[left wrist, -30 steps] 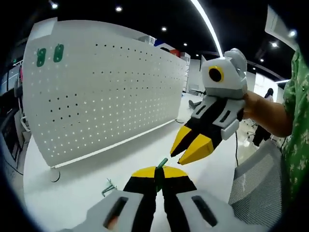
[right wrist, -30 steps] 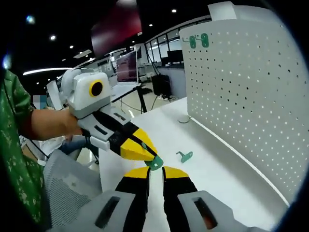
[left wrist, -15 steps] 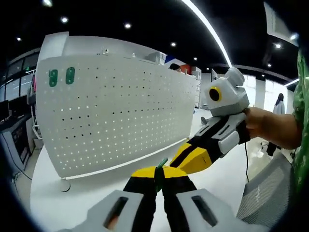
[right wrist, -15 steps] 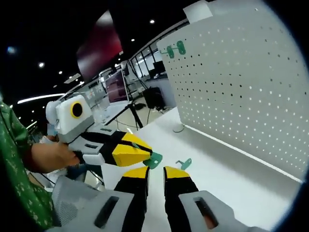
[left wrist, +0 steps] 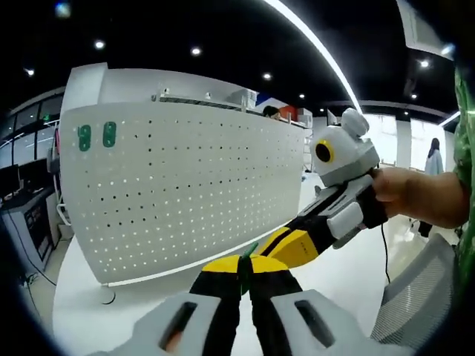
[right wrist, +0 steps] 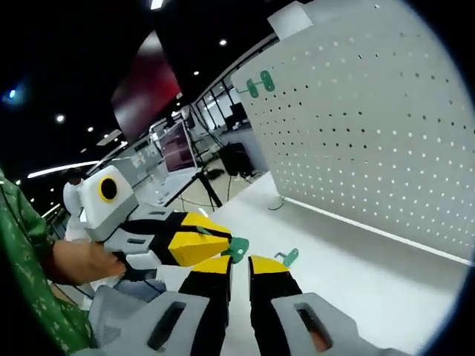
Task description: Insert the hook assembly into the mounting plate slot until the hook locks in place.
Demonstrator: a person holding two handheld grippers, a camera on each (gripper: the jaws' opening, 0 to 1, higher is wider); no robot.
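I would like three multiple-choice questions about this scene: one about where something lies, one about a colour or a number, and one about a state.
1. Where is the loose green hook?
A. on the white table
B. hanging on the pegboard
C. on the chair

2. How many green pieces sit at the top corner of the white pegboard?
A. none
B. two
C. five

3. What is the left gripper doing?
A. standing wide open
B. lying on the table
C. shut on a green hook piece

Answers:
1. A, in the right gripper view it lies on the tabletop in front of the board.
2. B, two green pieces sit side by side there.
3. C, its jaws meet with the green piece between the tips.
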